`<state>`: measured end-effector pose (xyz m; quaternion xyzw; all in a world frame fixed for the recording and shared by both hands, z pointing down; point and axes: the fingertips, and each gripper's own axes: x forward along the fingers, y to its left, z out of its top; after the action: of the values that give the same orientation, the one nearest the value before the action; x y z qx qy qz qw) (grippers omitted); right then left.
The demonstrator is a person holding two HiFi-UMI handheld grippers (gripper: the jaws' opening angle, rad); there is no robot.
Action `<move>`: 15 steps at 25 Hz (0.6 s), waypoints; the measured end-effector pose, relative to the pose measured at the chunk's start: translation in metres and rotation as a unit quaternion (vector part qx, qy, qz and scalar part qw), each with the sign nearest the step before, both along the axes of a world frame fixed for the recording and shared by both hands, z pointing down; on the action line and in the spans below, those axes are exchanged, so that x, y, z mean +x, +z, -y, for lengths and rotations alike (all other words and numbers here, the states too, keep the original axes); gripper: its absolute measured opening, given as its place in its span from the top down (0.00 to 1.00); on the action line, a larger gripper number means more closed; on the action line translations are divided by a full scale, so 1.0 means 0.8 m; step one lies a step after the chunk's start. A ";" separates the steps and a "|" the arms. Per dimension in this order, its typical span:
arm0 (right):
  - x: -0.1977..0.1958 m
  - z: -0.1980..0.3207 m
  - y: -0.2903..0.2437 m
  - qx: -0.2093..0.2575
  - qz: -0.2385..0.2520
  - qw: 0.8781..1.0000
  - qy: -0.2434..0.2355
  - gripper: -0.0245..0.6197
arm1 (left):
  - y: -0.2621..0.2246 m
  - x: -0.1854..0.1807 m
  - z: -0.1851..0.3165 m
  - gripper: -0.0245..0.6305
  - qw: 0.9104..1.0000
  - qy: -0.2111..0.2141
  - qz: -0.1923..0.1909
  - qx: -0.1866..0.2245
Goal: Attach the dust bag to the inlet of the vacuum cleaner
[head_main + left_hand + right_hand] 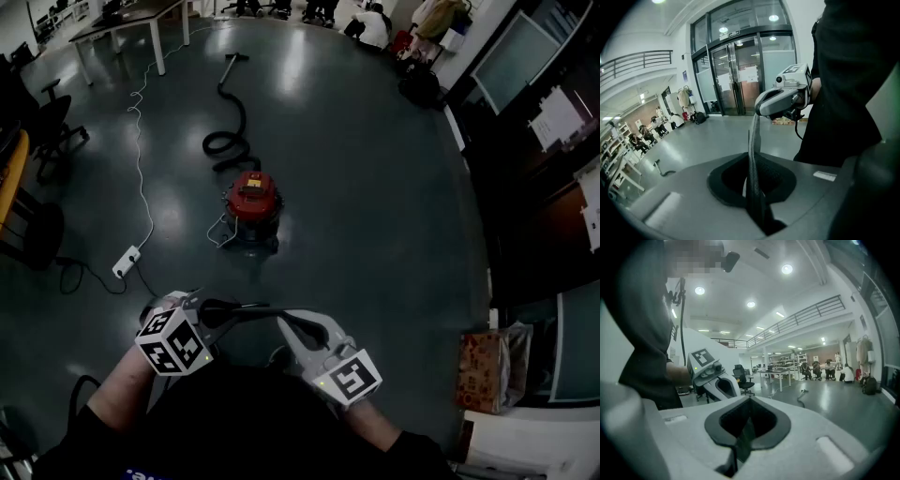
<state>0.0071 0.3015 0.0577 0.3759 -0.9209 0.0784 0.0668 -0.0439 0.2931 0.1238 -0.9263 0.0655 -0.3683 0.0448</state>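
Both jaws were pinched shut on the dust bag, its thin dark edge stretched left-right between left gripper and right gripper, lower centre. Vacuum cleaner sat mid-frame, well apart.

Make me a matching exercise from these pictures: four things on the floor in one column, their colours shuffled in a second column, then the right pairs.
Things:
1. vacuum cleaner
2. hose
3. power strip
4. box

Colours:
A. white
B. orange-brown
C. red on top
D. black

Pairs: 1-C, 2-D, 3-A, 4-B
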 end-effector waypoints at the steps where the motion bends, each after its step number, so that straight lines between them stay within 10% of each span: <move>1: 0.001 0.001 0.002 0.000 0.001 1.000 0.000 0.96 | 0.002 0.001 0.001 0.93 1.000 -0.001 0.001 -0.001; 15: 0.057 0.015 0.015 0.012 0.044 0.999 -0.003 0.96 | 0.030 0.035 0.018 0.93 0.998 -0.053 0.028 -0.014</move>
<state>0.0527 0.2898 0.0696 0.3699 -0.9251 0.0832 0.0221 -0.0160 0.2784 0.1479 -0.9115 0.1084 -0.3966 0.0142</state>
